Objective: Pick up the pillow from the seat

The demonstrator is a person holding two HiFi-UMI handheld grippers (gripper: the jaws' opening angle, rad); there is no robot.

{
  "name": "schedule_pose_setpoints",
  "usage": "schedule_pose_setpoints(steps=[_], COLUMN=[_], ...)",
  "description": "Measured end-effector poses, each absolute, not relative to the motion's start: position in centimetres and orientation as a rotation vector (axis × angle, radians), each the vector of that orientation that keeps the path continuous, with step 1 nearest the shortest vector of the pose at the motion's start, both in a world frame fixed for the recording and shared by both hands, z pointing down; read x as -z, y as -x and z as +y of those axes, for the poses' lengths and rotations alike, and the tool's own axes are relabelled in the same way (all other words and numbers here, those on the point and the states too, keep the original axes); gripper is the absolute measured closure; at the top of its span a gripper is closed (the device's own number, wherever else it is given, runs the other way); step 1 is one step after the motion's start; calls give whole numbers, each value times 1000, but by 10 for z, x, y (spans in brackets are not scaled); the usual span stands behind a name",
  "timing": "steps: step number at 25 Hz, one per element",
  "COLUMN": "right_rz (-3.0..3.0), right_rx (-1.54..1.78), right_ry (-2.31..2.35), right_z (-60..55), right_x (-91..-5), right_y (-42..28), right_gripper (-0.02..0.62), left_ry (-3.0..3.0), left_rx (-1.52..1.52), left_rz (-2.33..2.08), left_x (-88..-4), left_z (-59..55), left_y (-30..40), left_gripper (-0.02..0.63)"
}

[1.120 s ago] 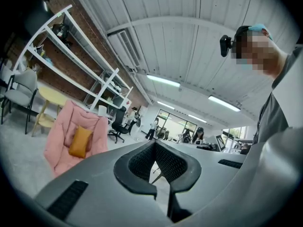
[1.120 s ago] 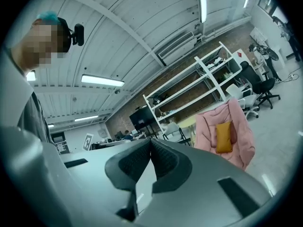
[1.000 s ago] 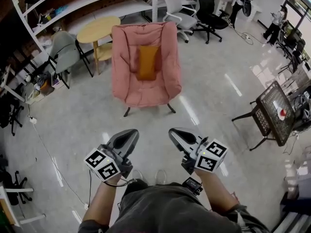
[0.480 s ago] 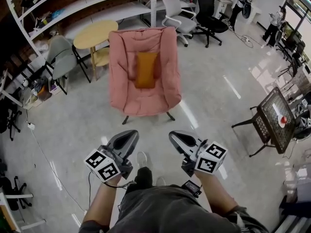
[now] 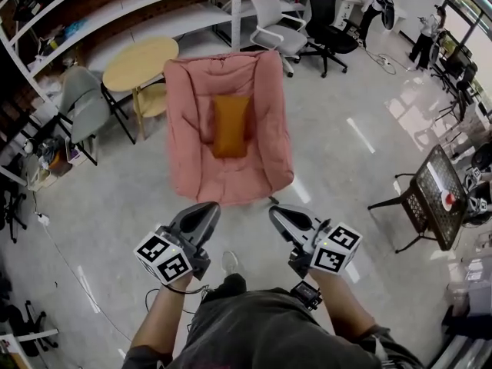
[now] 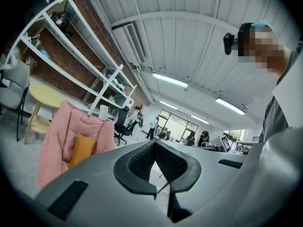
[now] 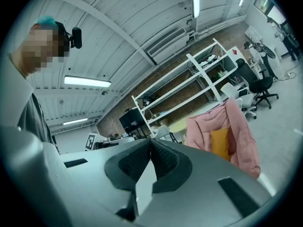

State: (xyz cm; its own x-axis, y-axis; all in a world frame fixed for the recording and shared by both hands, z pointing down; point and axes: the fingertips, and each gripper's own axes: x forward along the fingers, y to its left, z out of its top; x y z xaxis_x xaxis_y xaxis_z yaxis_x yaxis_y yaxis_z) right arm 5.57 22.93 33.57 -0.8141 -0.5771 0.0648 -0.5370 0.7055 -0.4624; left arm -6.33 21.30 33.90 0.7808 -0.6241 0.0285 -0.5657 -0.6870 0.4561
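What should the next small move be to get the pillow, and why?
Probably one step forward toward the pink chair. The orange pillow lies in it, well ahead of the left gripper and the right gripper. Both are shut, empty and short of the chair.

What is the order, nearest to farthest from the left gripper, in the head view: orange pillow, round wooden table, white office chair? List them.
From the left gripper:
1. Orange pillow, straight ahead, on the pink armchair.
2. Round wooden table, behind the armchair, to the left.
3. White office chair, farthest back, to the right.
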Motion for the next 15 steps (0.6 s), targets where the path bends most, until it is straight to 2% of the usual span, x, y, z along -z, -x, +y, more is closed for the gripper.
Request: schedule_pose_setpoints(steps=[7,15], right_rz=[2808,2806], right_rx=[719,737], right_ry=[959,984], right_z=[138,72], right_x=[-329,-334], right_y=[-14,-1], right_gripper=[583,583], left_ry=[-2556,-2515], left_rx=[143,116], left_rz=[-855,-864], left_x=[-338,-357], left_z=[120,46], left_y=[101,115], left_gripper=[597,597])
